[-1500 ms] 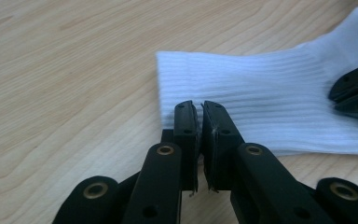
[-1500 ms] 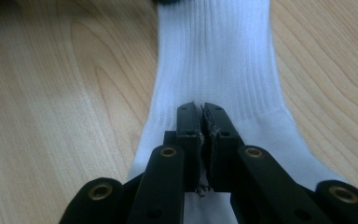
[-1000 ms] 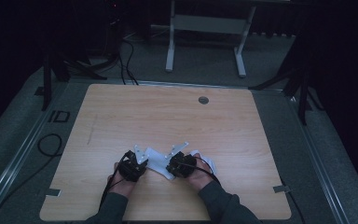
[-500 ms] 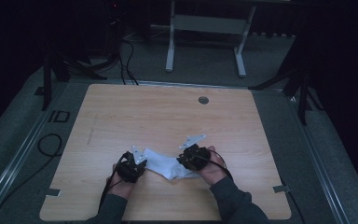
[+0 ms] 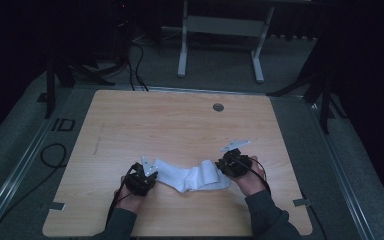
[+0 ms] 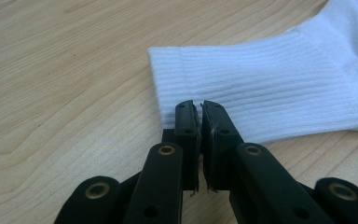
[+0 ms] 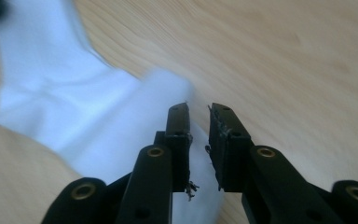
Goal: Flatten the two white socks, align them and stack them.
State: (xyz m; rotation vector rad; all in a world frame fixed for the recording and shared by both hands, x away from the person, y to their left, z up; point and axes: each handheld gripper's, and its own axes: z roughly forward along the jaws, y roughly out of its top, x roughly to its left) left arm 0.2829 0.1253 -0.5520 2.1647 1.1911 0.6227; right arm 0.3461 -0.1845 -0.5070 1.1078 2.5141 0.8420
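Note:
A white sock (image 5: 190,177) lies stretched out near the front edge of the wooden table (image 5: 180,125). My left gripper (image 5: 153,176) is at its left end. In the left gripper view the gripper (image 6: 198,105) is shut on the near edge of the ribbed cuff (image 6: 270,84). My right gripper (image 5: 221,167) is at the sock's right end. In the right gripper view its jaws (image 7: 199,109) stand slightly apart, having just been opening, and the blurred sock (image 7: 74,107) lies under and beside them without being pressed.
A round grommet (image 5: 218,107) sits in the tabletop at the back. A white metal frame (image 5: 220,30) stands on the floor beyond the table. Cables (image 5: 55,155) lie on the floor at the left.
The right hand has moved to the right and drawn the bunched sock out flat. Its jaws have parted. The left hand has stayed put.

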